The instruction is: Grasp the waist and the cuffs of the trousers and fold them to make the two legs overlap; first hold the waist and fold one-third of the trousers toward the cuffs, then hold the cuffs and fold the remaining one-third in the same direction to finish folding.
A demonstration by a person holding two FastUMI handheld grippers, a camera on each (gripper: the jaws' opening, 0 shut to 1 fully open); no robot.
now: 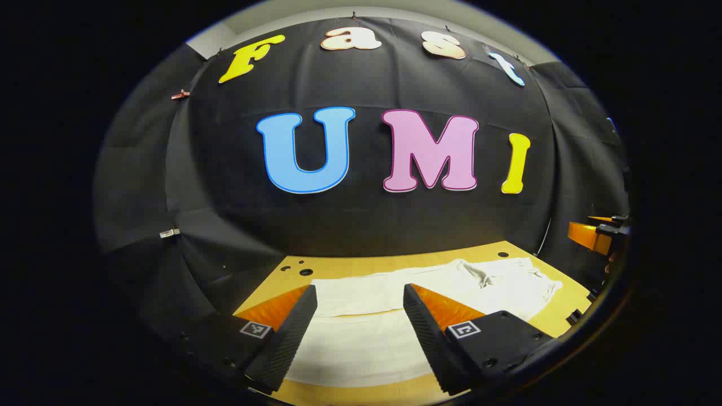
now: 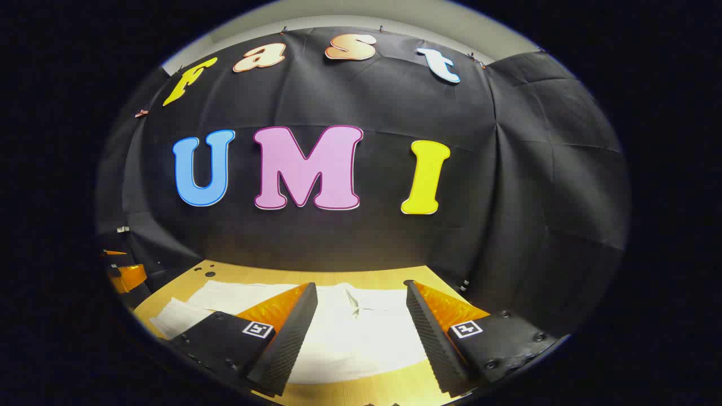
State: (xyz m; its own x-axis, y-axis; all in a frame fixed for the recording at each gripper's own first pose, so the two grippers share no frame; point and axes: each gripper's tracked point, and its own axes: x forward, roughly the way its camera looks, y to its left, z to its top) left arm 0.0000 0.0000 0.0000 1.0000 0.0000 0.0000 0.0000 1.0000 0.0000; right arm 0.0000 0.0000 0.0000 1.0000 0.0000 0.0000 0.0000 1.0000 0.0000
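White trousers (image 1: 395,293) lie flat across the wooden table (image 1: 361,266), the two legs side by side, with a bunched fold toward the right end. My left gripper (image 1: 360,304) hovers open above the near leg, nothing between its fingers. In the right gripper view the same trousers (image 2: 361,332) stretch from left to right, a small crease (image 2: 353,301) standing up near the middle. My right gripper (image 2: 361,307) is open over the cloth and holds nothing. The other gripper (image 2: 127,273) shows at the far left edge, and in the left gripper view the other gripper (image 1: 598,232) shows at the far right.
The table's front edge (image 2: 361,395) runs just below the fingers. Small round holes (image 1: 304,272) sit in the table's far left corner. The black cloth wall rises close behind the table's back edge.
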